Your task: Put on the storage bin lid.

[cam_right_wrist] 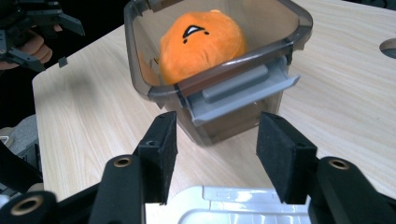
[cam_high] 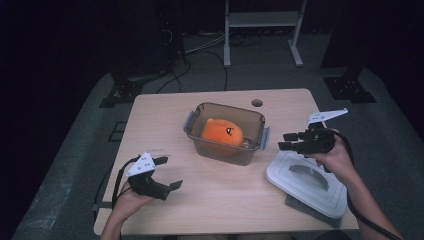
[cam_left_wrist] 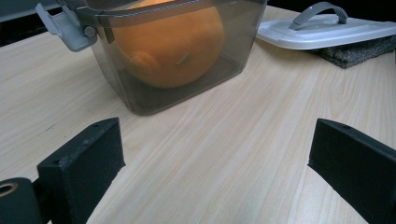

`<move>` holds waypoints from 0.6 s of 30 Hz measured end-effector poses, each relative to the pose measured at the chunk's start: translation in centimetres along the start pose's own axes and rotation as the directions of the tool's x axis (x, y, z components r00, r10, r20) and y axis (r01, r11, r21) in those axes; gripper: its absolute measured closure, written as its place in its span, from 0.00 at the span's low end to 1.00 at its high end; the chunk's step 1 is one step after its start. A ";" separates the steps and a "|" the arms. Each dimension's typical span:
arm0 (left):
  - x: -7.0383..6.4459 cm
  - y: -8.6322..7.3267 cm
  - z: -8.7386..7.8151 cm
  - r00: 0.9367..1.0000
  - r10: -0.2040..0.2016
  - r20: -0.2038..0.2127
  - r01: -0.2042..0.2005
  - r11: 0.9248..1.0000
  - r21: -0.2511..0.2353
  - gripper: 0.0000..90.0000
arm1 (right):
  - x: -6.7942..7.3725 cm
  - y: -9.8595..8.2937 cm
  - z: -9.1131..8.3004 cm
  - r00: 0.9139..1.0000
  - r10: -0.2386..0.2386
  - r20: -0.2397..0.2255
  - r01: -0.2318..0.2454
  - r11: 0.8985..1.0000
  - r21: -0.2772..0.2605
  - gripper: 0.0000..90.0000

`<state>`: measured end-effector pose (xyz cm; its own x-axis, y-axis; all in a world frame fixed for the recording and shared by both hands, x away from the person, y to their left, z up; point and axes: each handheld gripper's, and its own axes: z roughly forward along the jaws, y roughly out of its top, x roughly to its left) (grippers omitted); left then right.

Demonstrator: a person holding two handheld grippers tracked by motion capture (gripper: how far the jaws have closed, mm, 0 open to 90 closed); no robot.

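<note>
A smoky clear plastic box [cam_high: 250, 150] [cam_left_wrist: 154, 100] [cam_right_wrist: 140, 79] stands mid-table with an orange plush toy [cam_high: 222, 132] [cam_left_wrist: 173, 46] [cam_right_wrist: 203, 39] inside. Its white lid [cam_high: 305, 181] [cam_left_wrist: 327, 30] [cam_right_wrist: 224, 207] with a grey handle lies at the right, partly on a dark pad [cam_high: 310, 210] [cam_left_wrist: 359, 49]. My left gripper [cam_high: 169, 172] [cam_left_wrist: 215, 172] hovers open near the front left, jaws pointing at the box. My right gripper [cam_high: 286, 141] [cam_right_wrist: 217, 151] is open above the lid's far edge, facing the box's grey latch [cam_right_wrist: 243, 95], nothing between its jaws.
A round cable hole [cam_high: 257, 103] [cam_right_wrist: 390, 46] sits in the wooden table [cam_high: 165, 115] behind the box. Beyond the table are cables on the floor, a white frame stand [cam_high: 260, 30] and dark equipment bases.
</note>
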<state>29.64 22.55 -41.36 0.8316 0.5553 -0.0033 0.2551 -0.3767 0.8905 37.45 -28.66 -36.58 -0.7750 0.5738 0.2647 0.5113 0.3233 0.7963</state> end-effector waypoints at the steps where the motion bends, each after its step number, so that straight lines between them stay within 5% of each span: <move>1: 0.0 0.0 0.0 1.000 0.000 0.000 0.000 1.000 0.000 0.03 | 0.0 0.0 0.0 1.000 0.000 0.000 0.000 1.000 0.000 0.51; 18: 0.0 -0.1 0.1 1.000 0.003 -0.001 -0.003 1.000 0.006 0.03 | -0.4 -4.2 -1.1 0.999 0.015 0.032 -0.015 1.000 0.002 0.47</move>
<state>29.62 22.51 -41.47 0.8318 0.5551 -0.0005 0.2561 -0.3829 0.8876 35.21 -31.07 -39.38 -0.7548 0.6027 0.2591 0.5239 0.3162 0.7909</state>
